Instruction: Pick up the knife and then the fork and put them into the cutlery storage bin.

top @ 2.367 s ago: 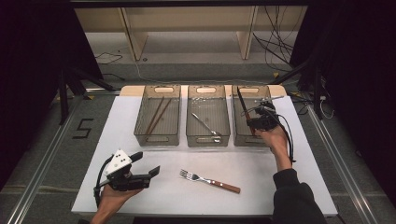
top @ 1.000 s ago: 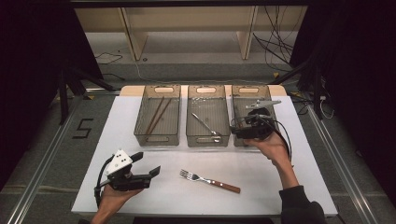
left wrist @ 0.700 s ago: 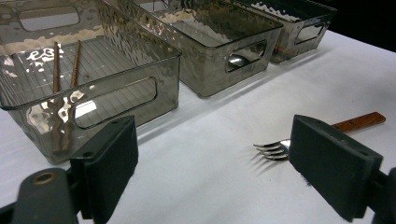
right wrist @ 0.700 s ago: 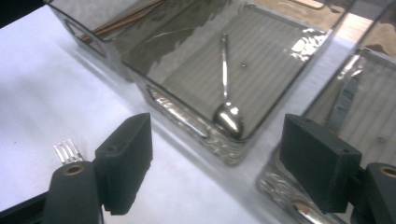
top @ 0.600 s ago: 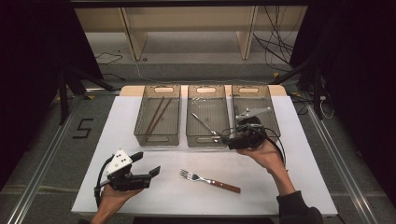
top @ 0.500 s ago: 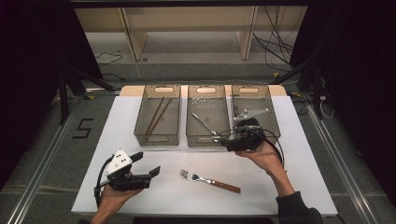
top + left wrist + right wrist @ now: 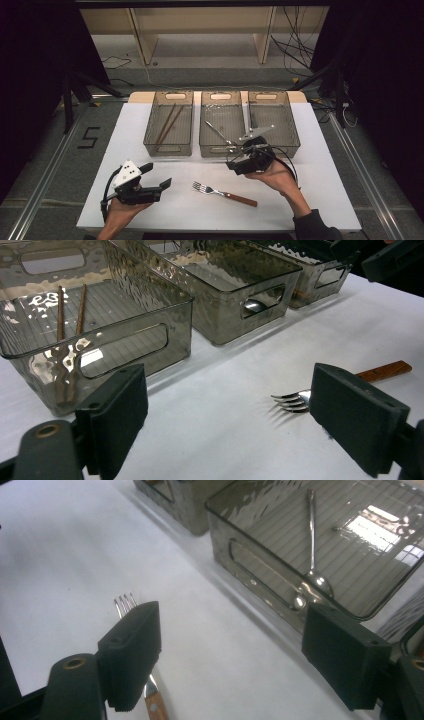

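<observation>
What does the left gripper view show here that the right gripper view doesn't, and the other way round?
Left gripper view alone: two chopsticks in the nearest bin and the fork's wooden handle end past its right jaw. Right gripper view alone: a spoon lying in the middle bin, seen whole. Both share the fork tines on the white table, the middle bin, and open jaws with nothing between them.

A fork (image 7: 224, 194) with a metal head and reddish-brown wooden handle lies flat on the white table, lower centre of the high view, tines pointing left, untouched.
</observation>
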Available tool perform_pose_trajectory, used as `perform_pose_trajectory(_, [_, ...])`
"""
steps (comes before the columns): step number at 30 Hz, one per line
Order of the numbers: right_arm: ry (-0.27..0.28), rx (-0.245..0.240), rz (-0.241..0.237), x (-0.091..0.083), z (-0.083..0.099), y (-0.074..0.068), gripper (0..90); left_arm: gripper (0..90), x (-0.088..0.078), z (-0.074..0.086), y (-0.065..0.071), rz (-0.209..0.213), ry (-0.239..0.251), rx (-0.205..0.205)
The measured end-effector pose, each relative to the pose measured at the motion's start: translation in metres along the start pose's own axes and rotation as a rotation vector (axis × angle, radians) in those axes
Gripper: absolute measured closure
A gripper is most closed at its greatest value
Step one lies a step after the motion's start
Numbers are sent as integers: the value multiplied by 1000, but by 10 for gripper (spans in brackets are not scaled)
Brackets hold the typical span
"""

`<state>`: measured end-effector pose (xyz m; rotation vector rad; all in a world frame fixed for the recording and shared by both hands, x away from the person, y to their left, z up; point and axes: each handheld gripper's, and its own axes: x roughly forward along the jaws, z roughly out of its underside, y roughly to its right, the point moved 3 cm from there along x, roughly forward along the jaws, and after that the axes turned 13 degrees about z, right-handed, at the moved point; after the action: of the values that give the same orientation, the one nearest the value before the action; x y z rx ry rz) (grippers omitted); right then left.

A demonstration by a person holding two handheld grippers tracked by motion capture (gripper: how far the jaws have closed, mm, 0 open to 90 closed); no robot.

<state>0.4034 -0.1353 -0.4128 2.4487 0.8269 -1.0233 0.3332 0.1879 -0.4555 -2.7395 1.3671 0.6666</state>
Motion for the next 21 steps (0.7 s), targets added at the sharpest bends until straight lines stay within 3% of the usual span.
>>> perform_pose_trajectory(7, [-42, -23, -21, 3, 6, -8, 231, 154, 0, 0, 0, 1, 0, 1])
perform_pose_trajectory(10, [-78, -59, -25, 8, 12, -12, 233, 154, 0, 0, 0, 1, 0, 1])
perform_pose_trajectory(21, [-166, -117, -51, 19, 27, -26, 227, 154, 0, 0, 0, 1, -1, 0])
